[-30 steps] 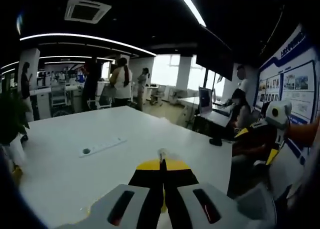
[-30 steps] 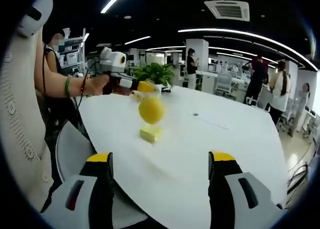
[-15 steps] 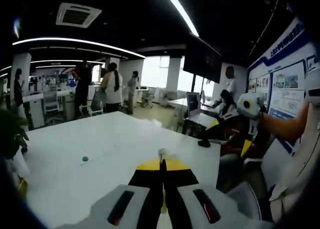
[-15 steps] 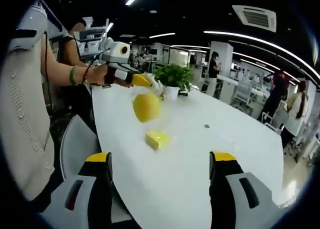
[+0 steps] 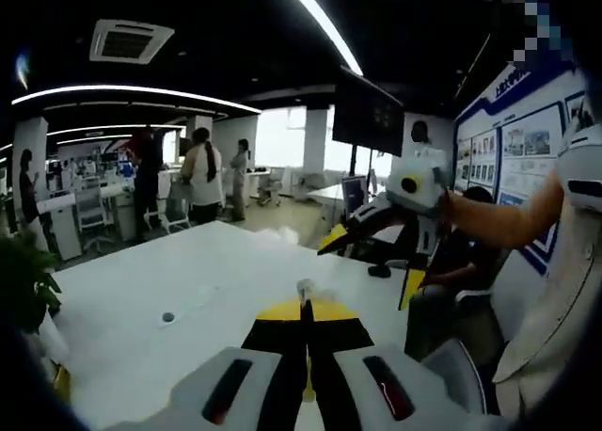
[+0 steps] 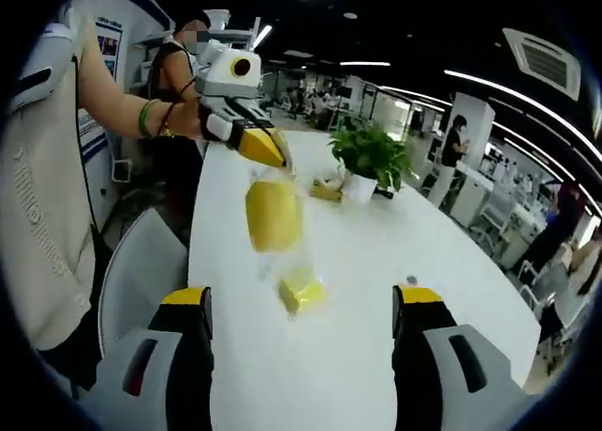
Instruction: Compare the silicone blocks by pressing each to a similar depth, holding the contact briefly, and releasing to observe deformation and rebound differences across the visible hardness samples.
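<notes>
While the right gripper [image 6: 301, 323] hangs with jaws spread wide and empty, a small yellow block [image 6: 301, 292] lies on the white tabletop [image 6: 376, 356] just beyond them. Farther off, the left gripper [image 6: 268, 149], jaws pinched tight, dangles a larger yellow block [image 6: 273, 215] (apparently bagged in clear film) above the tabletop. Both blocks look light and soft, best pressed on their broad faces.

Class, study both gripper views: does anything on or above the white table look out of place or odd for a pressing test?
Yes. In the right gripper view, one yellow block hangs in mid-air below the left gripper, apparently in a clear bag, rather than resting on the white table. A second yellow block lies flat there.
</notes>
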`<control>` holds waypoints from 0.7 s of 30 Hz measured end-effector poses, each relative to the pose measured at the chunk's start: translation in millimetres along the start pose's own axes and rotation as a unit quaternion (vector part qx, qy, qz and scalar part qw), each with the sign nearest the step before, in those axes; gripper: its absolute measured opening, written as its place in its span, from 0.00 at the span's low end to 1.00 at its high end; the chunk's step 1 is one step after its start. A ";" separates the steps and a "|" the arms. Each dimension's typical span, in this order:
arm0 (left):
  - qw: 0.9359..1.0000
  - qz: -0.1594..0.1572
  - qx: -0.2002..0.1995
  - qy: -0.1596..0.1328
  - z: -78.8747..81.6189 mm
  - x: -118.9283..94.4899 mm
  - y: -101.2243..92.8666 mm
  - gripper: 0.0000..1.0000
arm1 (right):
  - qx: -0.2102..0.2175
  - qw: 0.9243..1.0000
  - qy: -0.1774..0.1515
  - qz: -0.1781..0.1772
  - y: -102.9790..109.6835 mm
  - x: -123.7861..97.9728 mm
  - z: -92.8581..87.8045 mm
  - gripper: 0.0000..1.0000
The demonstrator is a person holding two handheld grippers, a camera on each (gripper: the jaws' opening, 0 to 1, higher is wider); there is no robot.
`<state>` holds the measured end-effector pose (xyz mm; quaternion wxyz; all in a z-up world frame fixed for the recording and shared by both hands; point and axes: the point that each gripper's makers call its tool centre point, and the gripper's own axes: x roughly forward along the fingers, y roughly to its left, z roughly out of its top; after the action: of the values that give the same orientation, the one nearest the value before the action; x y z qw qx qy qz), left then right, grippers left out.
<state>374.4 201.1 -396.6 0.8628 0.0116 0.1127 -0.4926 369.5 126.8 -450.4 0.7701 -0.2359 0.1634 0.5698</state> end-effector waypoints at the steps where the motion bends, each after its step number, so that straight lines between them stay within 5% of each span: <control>1: 1.000 -0.001 -0.001 -0.001 2.2 -0.2 1.3 0.00 | 0.000 1.000 0.000 0.005 -1.4 4.0 2.0 0.73; 21: 1.000 -0.027 0.003 0.000 9.1 12.5 4.6 0.00 | -0.019 0.997 0.004 0.079 -3.9 69.1 23.0 0.66</control>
<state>386.1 191.6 -390.8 0.8490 0.0113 0.1118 -0.5163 393.4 193.8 -466.5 0.7171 -0.2389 0.1738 0.6312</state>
